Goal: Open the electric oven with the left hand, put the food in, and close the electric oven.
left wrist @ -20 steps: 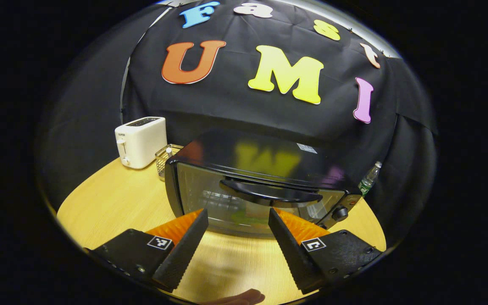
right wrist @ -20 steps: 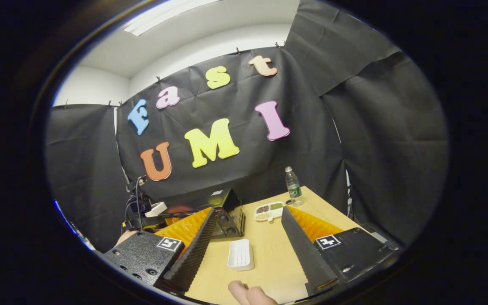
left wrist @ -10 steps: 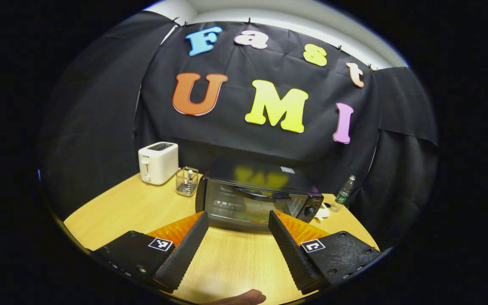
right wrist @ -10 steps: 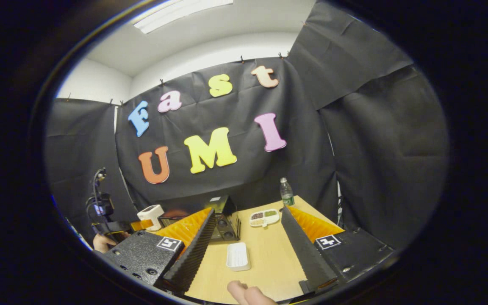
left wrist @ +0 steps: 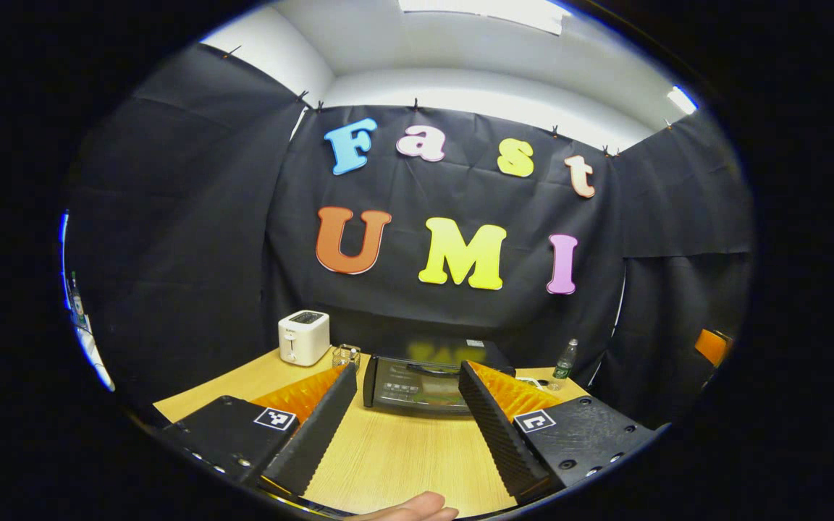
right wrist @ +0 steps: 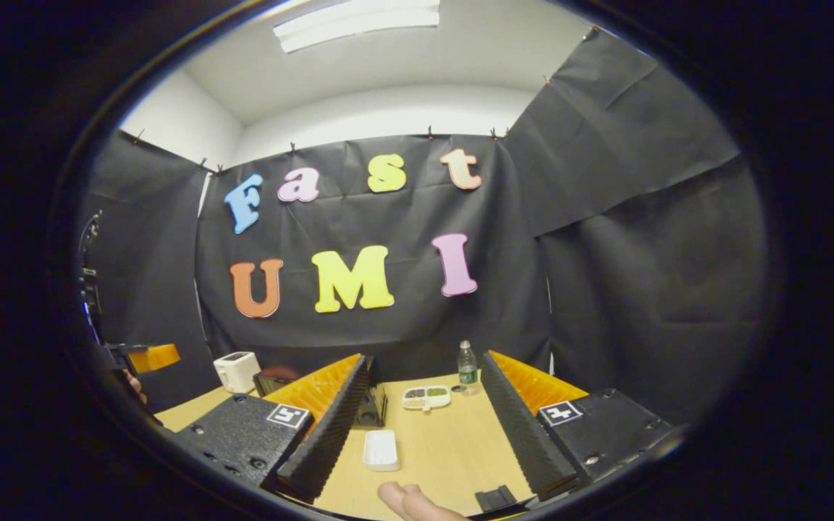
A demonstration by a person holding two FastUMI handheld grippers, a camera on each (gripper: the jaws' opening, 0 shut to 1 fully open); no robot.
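Note:
The black electric oven (left wrist: 424, 380) stands at the back of the wooden table (left wrist: 402, 456) with its glass door shut. My left gripper (left wrist: 406, 416) hangs open well in front of it, holding nothing. In the right gripper view the oven (right wrist: 373, 409) peeks out behind one finger. My right gripper (right wrist: 424, 416) is open and empty above the table (right wrist: 446, 456). A white rectangular tray (right wrist: 381, 449) lies between its fingers, and a divided dish of food (right wrist: 426, 396) sits farther back.
A white toaster (left wrist: 304, 337) and a small wire basket (left wrist: 345, 355) stand left of the oven. A plastic bottle (left wrist: 565, 359) stands to its right, the bottle (right wrist: 467, 367) being near the food dish. A fingertip (left wrist: 410, 512) shows at the bottom edge.
Both grippers have pulled back and away from the table; the oven and the other items now look smaller and farther off. Both stayed open.

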